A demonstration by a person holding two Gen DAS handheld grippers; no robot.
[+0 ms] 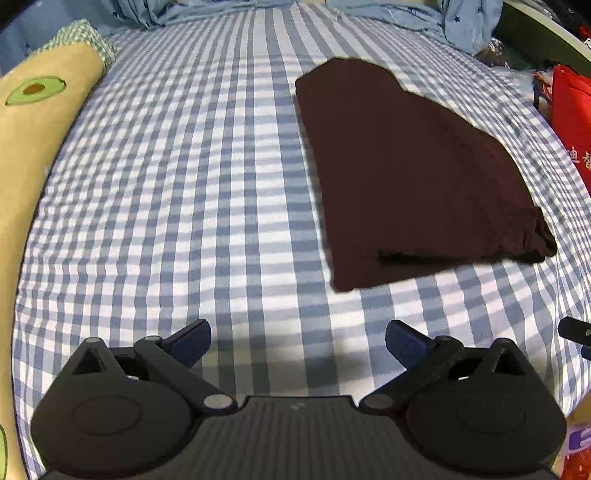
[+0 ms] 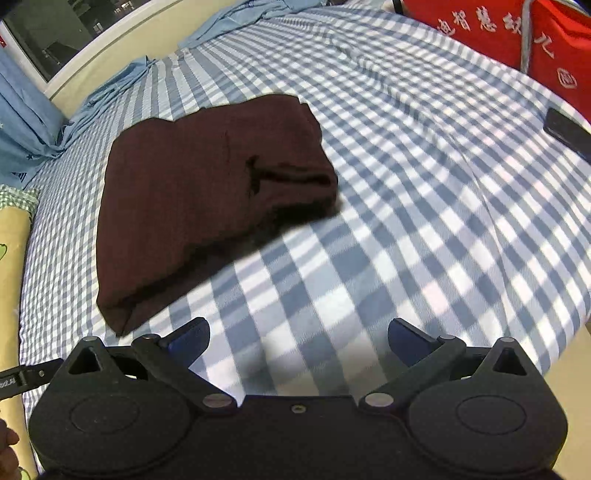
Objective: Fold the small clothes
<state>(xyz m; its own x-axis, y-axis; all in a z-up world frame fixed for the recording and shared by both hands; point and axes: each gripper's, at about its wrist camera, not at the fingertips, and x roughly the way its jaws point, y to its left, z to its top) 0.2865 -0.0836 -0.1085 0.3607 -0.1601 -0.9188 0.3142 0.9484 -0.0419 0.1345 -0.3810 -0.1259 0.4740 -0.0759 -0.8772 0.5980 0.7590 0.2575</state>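
Note:
A dark maroon garment [image 1: 406, 177] lies folded flat on the blue-and-white checked bedsheet [image 1: 184, 184], ahead and to the right of my left gripper [image 1: 298, 341]. The left gripper is open and empty, held above the sheet short of the garment's near edge. In the right wrist view the same garment [image 2: 207, 192] lies ahead and to the left of my right gripper [image 2: 298, 339], which is open and empty above the sheet [image 2: 424, 184]. Part of the other gripper shows at the far right edge of the left wrist view [image 1: 576, 332].
A tan avocado-print pillow [image 1: 33, 122] lies along the left side of the bed. Rumpled light blue bedding [image 1: 406, 18] is at the head. A red bag [image 2: 517, 40] stands at the right edge, with a dark phone [image 2: 569, 133] on the sheet near it.

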